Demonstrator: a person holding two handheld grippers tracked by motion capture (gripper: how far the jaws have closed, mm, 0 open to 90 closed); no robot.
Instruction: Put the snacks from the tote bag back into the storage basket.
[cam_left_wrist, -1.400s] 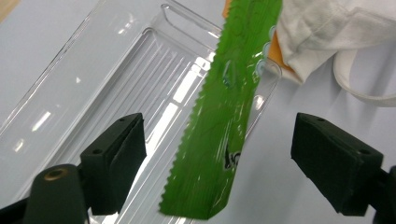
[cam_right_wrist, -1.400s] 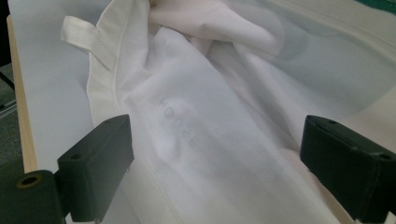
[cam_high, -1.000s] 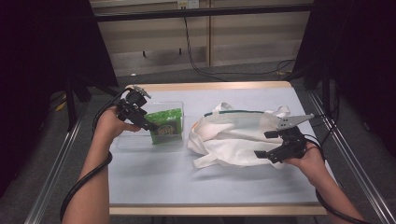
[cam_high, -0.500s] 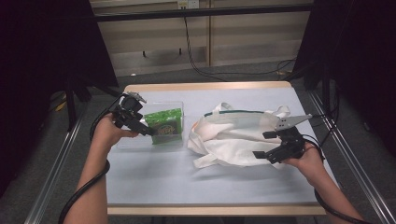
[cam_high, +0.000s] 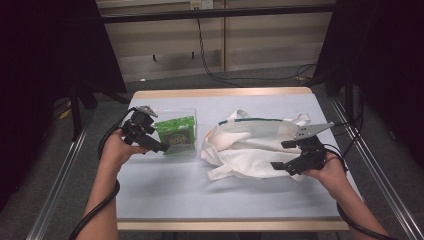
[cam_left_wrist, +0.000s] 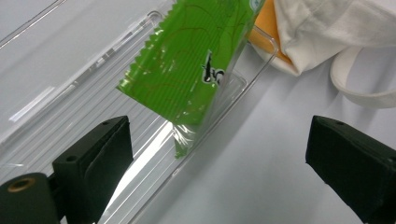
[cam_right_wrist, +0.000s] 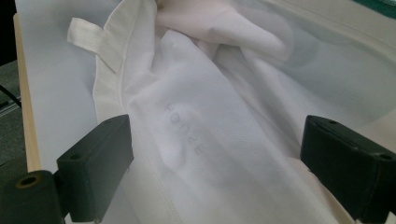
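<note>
Jaws first: both grippers are wide open with nothing in them. The left gripper (cam_high: 161, 146) sits at the near left corner of the clear bin (cam_high: 187, 150), and in its own view one jaw hangs over the ribbed floor of the bin (cam_left_wrist: 60, 112) while the other is outside over the table (cam_high: 165, 190). The right gripper (cam_high: 281, 156) hovers at the near right edge of the white bag (cam_high: 250, 145), jaws spread over the loose cloth (cam_right_wrist: 210, 116).

Looks to me like the job is getting the green pack (cam_high: 176, 132) out of the bin and into the bag. The pack (cam_left_wrist: 187, 65) leans tilted against the bin's clear wall, its crimped bottom edge nearest the left jaws (there's something orange (cam_left_wrist: 266, 32) past it, just beside the bag; can't tell what).

How I'd do it:
- bring both left jaws inside the bin, since straddling the wall means pinching plastic, not pack
- close on the crimped seal or a flat face, not the puffy middle, so it doesn't squirt out
- lift straight up before moving across, so the bin doesn't get dragged along
- meanwhile pinch one layer of cloth near the bag's green-trimmed mouth (cam_high: 260, 120) with the right and lift it, otherwise the flat bag won't take anything
</note>
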